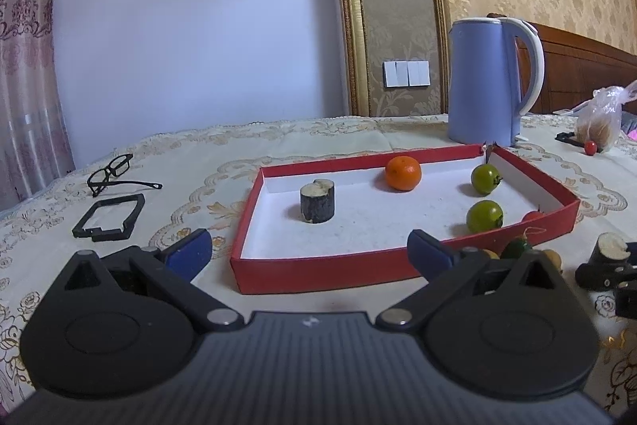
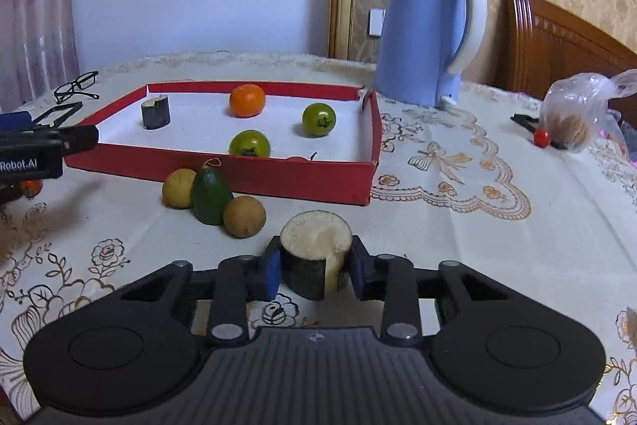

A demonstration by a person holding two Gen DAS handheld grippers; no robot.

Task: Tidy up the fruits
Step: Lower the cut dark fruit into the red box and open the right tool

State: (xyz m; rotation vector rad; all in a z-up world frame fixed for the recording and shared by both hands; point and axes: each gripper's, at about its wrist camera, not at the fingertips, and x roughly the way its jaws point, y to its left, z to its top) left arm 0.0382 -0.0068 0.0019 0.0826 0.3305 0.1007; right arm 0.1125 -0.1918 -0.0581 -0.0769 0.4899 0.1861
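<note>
Near the front edge of the table, a dark-skinned cut fruit piece with pale flesh is clamped between the blue pads of the right gripper. It is judged to be the next thing to go into the red tray, which lies toward the middle of the table.

Inside the tray five things are already seen: a similar cut piece near its far left corner, an orange at the far wall, two green tomatoes on the right side, and a small red fruit, mostly hidden behind the front wall.

Outside, just before the front wall of the tray, three fruits are left: a green avocado-like fruit with two brownish round fruits touching it on each side. A small red fruit is also seen near the right edge, beside a plastic bag.

The left gripper is held spread wide before the tray, with nothing between its fingers.

The task is judged to be about half done.
</note>
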